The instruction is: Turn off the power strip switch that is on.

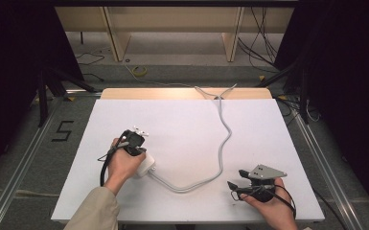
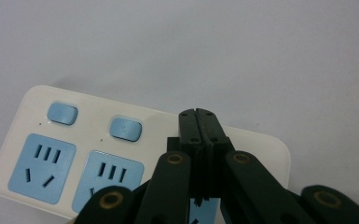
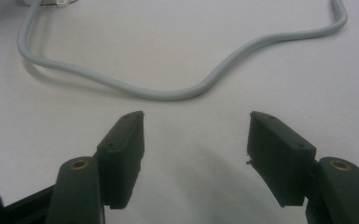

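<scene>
A white power strip with blue sockets and two blue switches lies on the white table. My left gripper hangs just above it, jaws shut with nothing between them, tips over the strip's top beside the second switch. In the high view the left gripper and the hand cover most of the strip. The strip's grey cable curls across the table to the far edge. My right gripper rests near the front right of the table, open and empty, with the cable lying beyond its jaws.
The white tabletop sits on a wooden board, with metal rails on the floor at both sides. A wooden shelf frame and loose cables lie behind the table. Dark curtains flank both sides.
</scene>
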Demonstrator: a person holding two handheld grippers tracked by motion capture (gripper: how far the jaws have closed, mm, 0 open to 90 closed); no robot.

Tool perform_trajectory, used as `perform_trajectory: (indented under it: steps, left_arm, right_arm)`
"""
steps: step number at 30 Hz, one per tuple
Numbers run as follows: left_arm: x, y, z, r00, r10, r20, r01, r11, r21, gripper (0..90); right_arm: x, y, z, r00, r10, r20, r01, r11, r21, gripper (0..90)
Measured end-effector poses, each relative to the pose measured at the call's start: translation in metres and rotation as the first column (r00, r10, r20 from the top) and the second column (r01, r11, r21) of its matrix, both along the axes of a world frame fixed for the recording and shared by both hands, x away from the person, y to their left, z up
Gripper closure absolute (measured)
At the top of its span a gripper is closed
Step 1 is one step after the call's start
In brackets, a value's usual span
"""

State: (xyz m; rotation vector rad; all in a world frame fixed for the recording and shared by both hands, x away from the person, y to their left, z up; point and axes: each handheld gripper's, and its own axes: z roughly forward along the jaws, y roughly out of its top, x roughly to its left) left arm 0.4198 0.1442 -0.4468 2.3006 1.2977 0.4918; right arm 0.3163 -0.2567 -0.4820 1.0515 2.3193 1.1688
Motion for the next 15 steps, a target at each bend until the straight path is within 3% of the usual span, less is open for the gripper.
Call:
perform_trajectory:
  steps: [15]
  left_arm:
    - [0.0002, 0.0006, -0.0002, 1.0, 0.003, -0.006, -0.003, 0.9999, -0.01, 89.7]
  right_arm:
    - [-0.0003, 0.0003, 0.0002, 1.0, 0.0, 0.0, 0.0, 1.0, -0.001, 37.6]
